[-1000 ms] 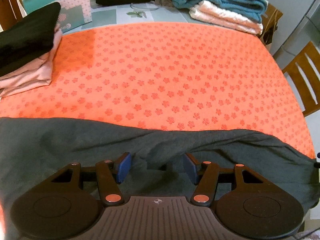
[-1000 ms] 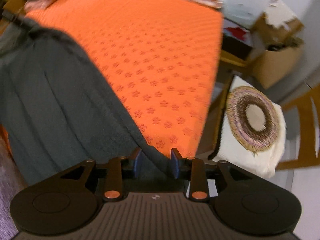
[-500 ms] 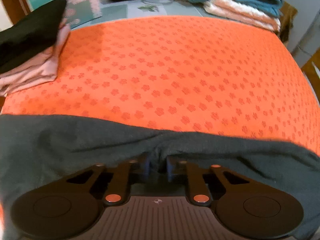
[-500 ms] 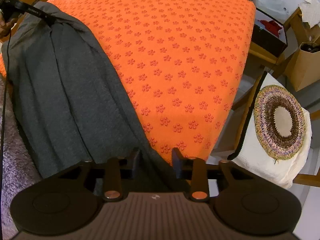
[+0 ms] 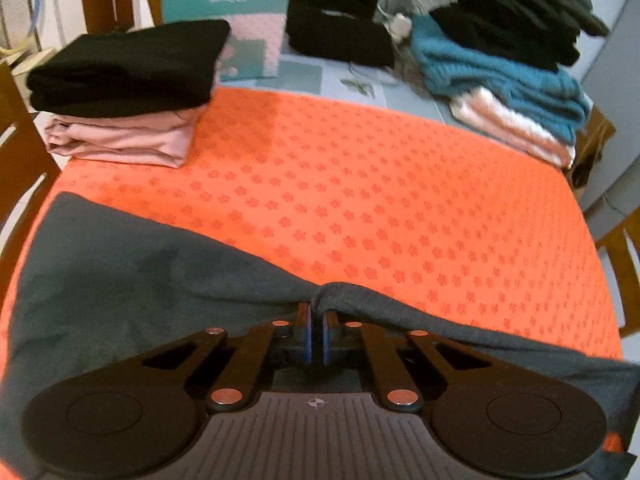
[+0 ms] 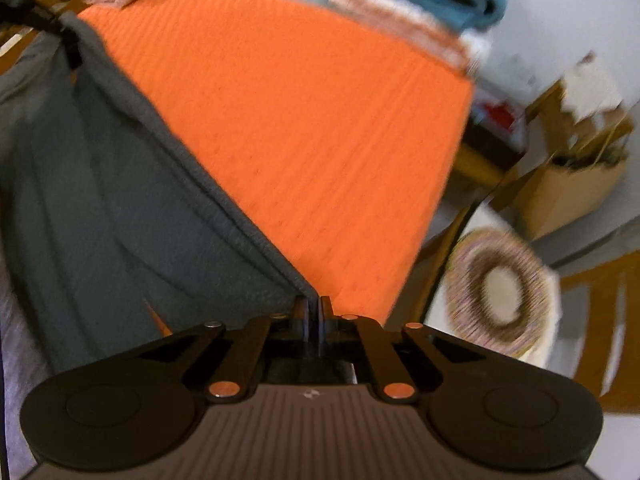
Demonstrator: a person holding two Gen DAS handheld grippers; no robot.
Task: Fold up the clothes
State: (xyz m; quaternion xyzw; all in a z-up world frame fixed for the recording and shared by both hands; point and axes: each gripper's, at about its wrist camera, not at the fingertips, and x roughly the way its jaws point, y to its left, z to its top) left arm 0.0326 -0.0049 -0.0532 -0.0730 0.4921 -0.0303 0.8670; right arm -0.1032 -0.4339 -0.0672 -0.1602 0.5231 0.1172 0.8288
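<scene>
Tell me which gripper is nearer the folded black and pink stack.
Left. The left gripper grips the grey garment just short of the stack; the right gripper holds its far end, across the table.

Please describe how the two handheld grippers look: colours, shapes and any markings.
The left gripper and the right gripper look alike: black linkage arms with copper-coloured rivets, round discs at each side, a ribbed grey-brown base with a small crosshair mark. The left jaws have blue pads.

Garment (image 5: 120,280) lies on the mat (image 5: 360,200), just ahead of and left of the left claw (image 5: 316,334). Folded stack (image 5: 124,92) far ahead-left; second stack (image 5: 508,80) far ahead-right; boxes (image 5: 228,0) behind the stacks.
</scene>
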